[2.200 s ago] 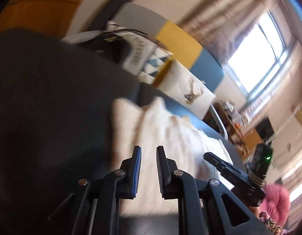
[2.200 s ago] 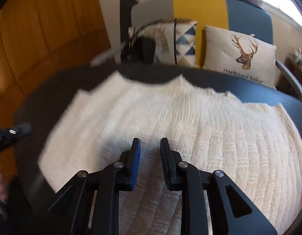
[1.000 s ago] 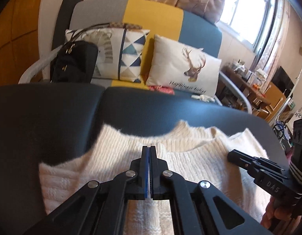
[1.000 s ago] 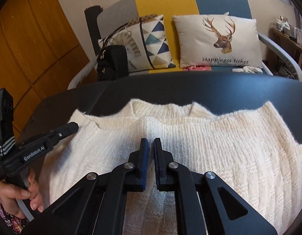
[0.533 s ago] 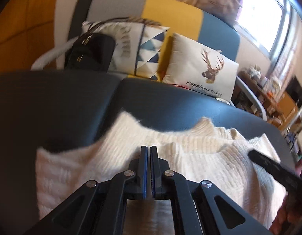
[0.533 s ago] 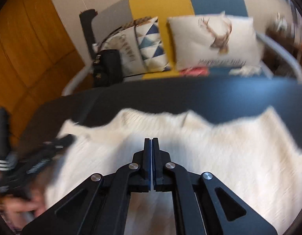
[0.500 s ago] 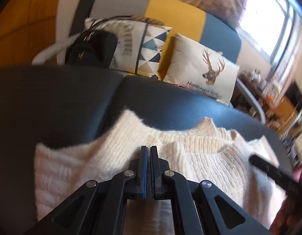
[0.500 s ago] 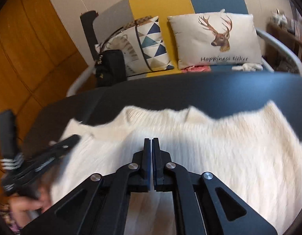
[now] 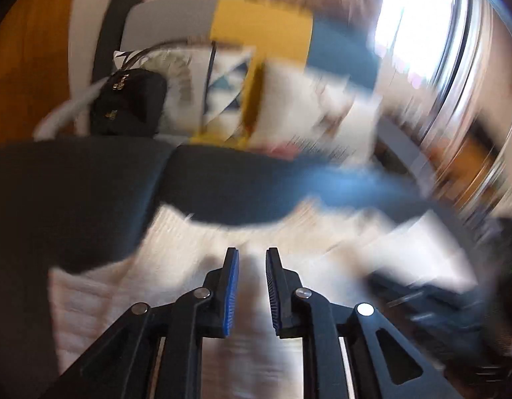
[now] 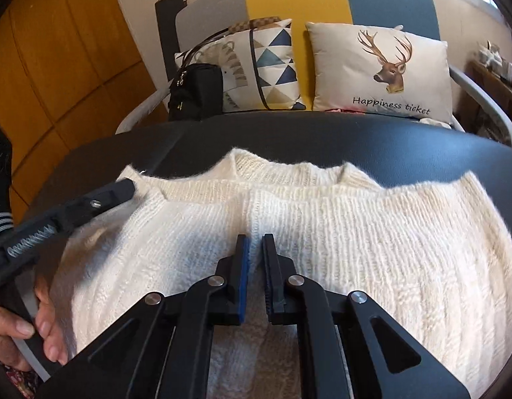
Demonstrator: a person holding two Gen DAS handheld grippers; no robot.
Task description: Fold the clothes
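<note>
A cream knit sweater (image 10: 372,242) lies flat on a dark round table (image 10: 322,143), collar toward the far edge, with parts folded over its middle. My right gripper (image 10: 255,242) hovers over the middle of the sweater, jaws slightly open and empty. My left gripper (image 9: 249,259) is over the sweater's (image 9: 129,286) left part, jaws open and empty; its view is blurred by motion. The left gripper also shows in the right wrist view (image 10: 123,193), its tip at the sweater's left shoulder.
Beyond the table stands a grey, yellow and blue sofa (image 10: 296,3) with a deer cushion (image 10: 379,69), a triangle-pattern cushion (image 10: 266,73) and a black bag (image 10: 196,93). Orange wood panels (image 10: 56,50) are on the left.
Both grippers were shut half a second ago and have opened. The left gripper is swinging fast, blurring its view.
</note>
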